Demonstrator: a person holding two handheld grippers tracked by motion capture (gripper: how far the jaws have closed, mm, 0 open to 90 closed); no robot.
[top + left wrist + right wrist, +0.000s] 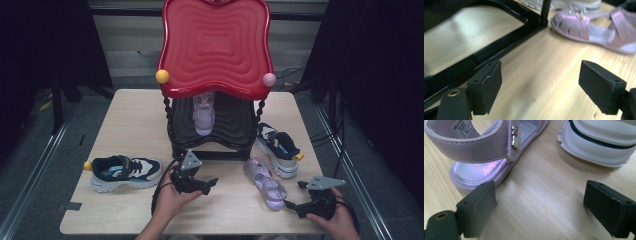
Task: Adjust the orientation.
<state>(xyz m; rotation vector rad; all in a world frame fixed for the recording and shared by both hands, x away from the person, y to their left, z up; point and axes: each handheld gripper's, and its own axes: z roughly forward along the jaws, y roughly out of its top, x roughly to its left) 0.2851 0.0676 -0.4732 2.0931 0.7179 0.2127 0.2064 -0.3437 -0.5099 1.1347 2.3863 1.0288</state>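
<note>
One label, only partly readable

On the white label inside the heel of the near pink sandal (486, 147), just beyond your right gripper, you can make out "HELLO KIT"; its smaller lines below are too fine to read.

A two-tier rack (215, 145) stands at the back middle of the bench (135, 120), with one sandal (204, 114) on its lower shelf. On the bench just before the rack's right front corner lies a second sandal (265, 183), and a sneaker (278, 148) sits just behind and right of it, beside the rack, while another sneaker (126, 172) lies well apart on the left. The left tongs (206, 185) hover before the rack's front edge, left of the loose sandal; the right tongs (295, 200) sit near its heel, at the front right.
</note>
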